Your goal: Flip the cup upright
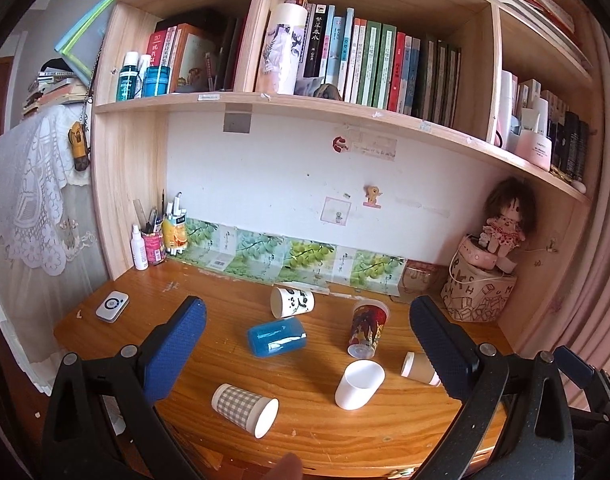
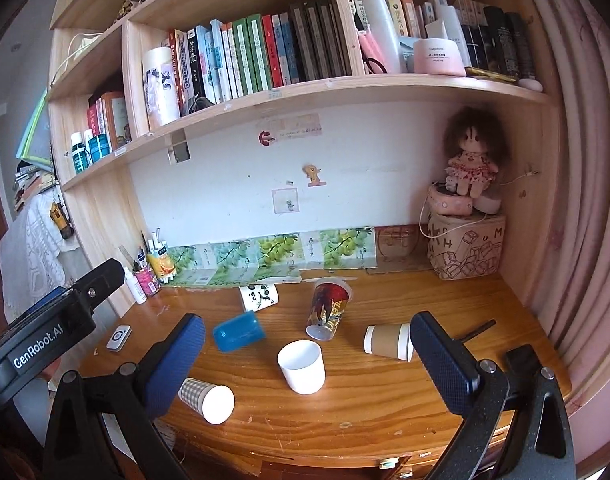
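Observation:
Several cups lie on the wooden desk (image 1: 313, 432). A white cup (image 1: 359, 384) (image 2: 301, 366) stands upright. On their sides lie a checked paper cup (image 1: 245, 409) (image 2: 206, 397), a blue cup (image 1: 277, 336) (image 2: 238, 333), a white patterned cup (image 1: 292, 302) (image 2: 259, 297) and a brown paper cup (image 1: 419, 368) (image 2: 388, 340). A printed clear cup (image 1: 368, 328) (image 2: 328, 313) is tilted, rim toward the wall. My left gripper (image 1: 307, 350) and right gripper (image 2: 307, 360) are open and empty, above the desk's front part.
A small white device (image 1: 112, 306) (image 2: 119, 337) lies at the desk's left. Pen holders and a bottle (image 1: 153, 240) stand at the back left. A printed box with a doll (image 2: 465, 248) fills the back right corner. Bookshelves hang above. A pink curtain (image 2: 577, 200) is at right.

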